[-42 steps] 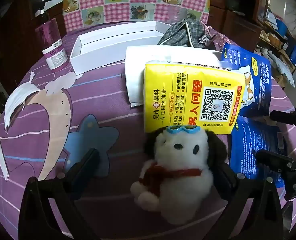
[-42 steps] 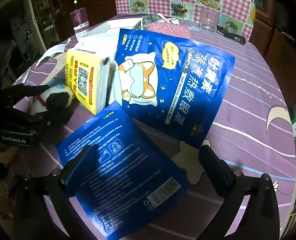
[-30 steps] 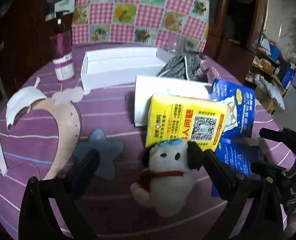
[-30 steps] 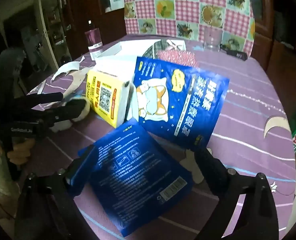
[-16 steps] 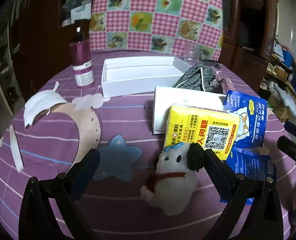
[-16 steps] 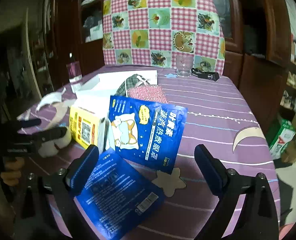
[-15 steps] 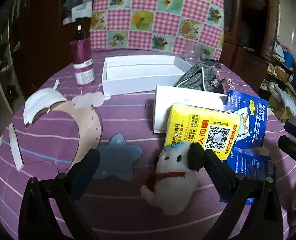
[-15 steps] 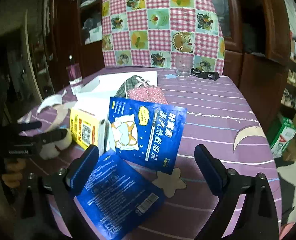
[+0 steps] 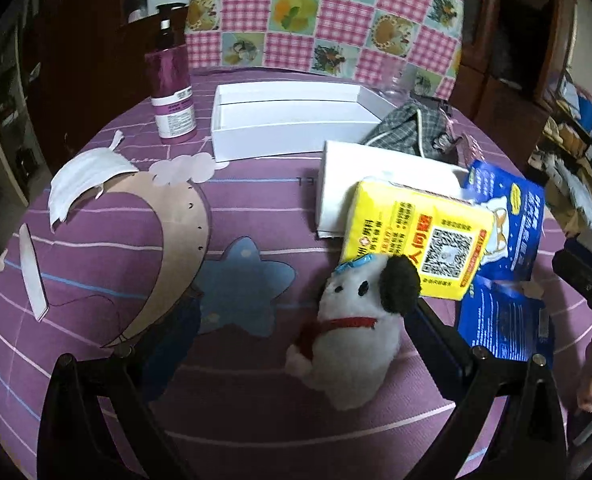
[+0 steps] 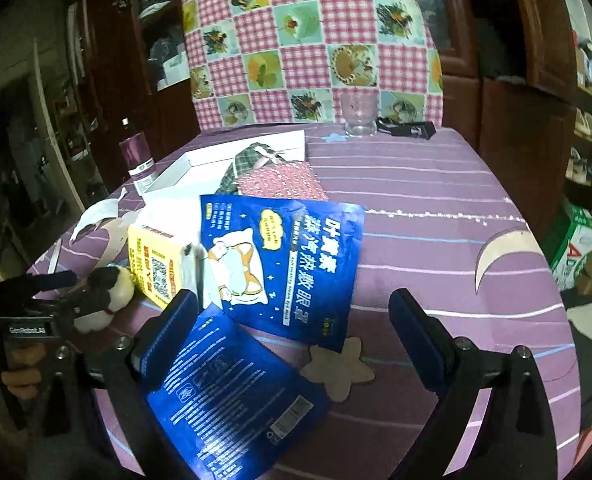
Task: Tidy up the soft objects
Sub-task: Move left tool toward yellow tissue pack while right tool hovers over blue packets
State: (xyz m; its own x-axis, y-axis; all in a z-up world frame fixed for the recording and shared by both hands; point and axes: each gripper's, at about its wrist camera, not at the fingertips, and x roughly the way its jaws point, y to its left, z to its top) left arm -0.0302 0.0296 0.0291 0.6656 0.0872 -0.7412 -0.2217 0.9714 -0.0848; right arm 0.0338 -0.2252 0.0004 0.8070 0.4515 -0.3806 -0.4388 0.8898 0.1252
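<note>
A white plush dog with black ears and a red scarf sits on the purple tablecloth, between the fingers of my open left gripper and close to its right finger. Behind the dog lies a yellow tissue pack. My right gripper is open above two blue eye-mask packets, a large one and a smaller one by its left finger. A plaid cloth and a pink patterned cloth lie further back. A white face mask lies at the left.
An open white box stands at the back, with its lid under the tissue pack. A purple bottle stands at the back left. A glass and a black item are at the far edge. A checked chair back rises behind.
Both grippers have drawn back and up, so more of the table shows. The left one shifted left, leaving the dog nearer its right finger. Both stay open.
</note>
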